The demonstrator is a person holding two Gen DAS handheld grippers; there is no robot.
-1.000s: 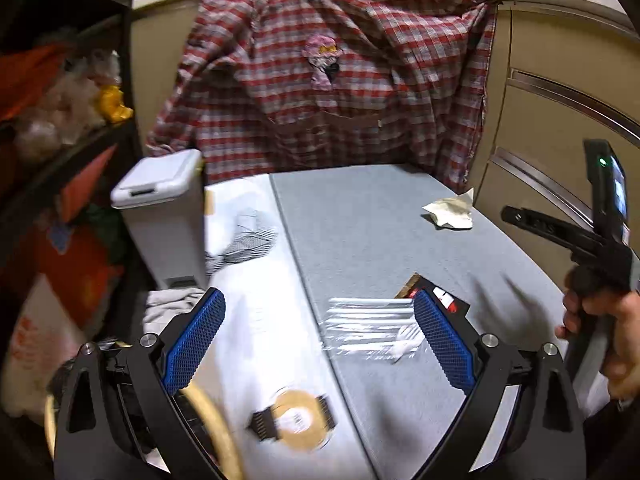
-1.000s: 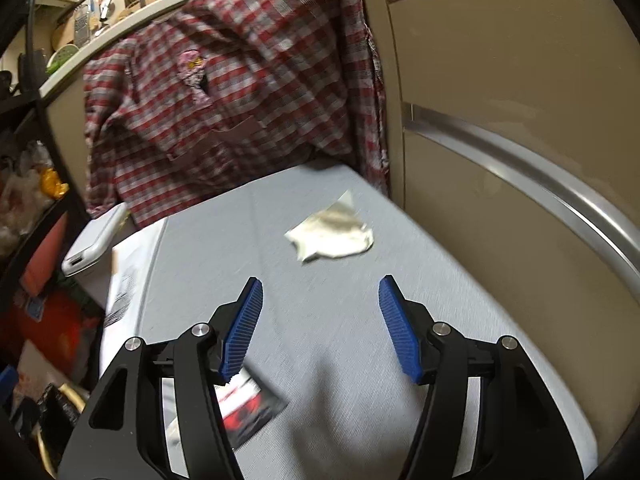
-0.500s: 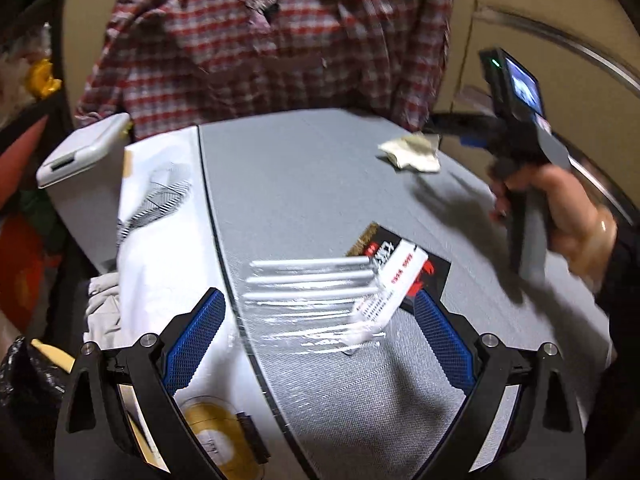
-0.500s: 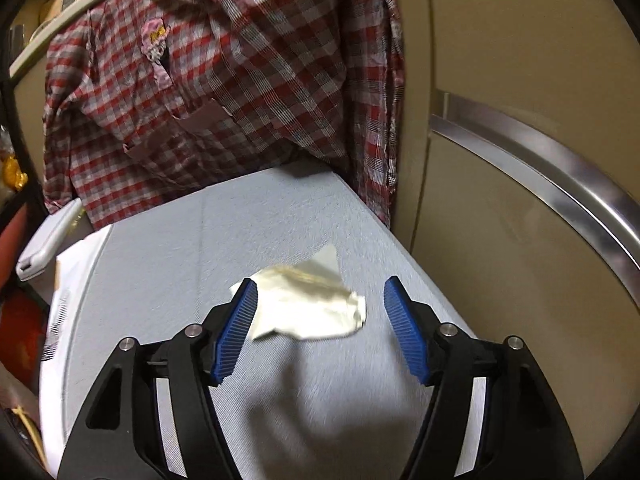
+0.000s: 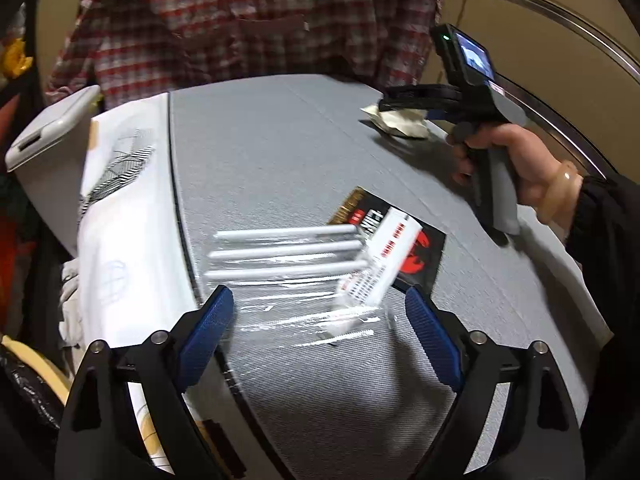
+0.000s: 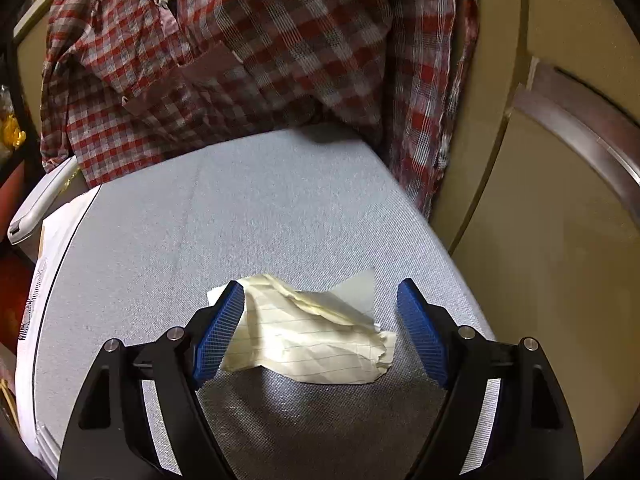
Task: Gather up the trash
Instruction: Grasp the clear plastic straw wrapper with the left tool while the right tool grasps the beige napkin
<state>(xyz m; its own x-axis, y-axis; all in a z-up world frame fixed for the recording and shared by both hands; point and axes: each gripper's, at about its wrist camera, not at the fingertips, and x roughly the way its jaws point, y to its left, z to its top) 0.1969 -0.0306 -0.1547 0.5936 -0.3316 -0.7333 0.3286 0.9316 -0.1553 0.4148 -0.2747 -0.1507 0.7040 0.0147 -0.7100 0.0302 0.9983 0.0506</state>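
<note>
Both grippers dropped closer: left gripper (image 5: 316, 328) closing, empty, over wrapper (image 5: 296, 280); right gripper (image 6: 320, 328) opening, straddling paper (image 6: 316, 336). Slick wrapper might slip.

I'm working in a home: a red plaid shirt (image 6: 224, 52) hangs behind a grey fabric-covered table (image 5: 272, 152), beige cabinet fronts with metal handles (image 6: 576, 136) alongside, a small lidded bin (image 5: 52, 128) nearby.

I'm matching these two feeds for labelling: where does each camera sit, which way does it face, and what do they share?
Left wrist: on the left gripper, aimed down at a clear plastic wrapper; own closing jaws, plus the right hand.
Right wrist: on the right gripper, aimed down at crumpled lined paper between own opening jaws.
Shared: the paper, grey tabletop, plaid shirt.
</note>
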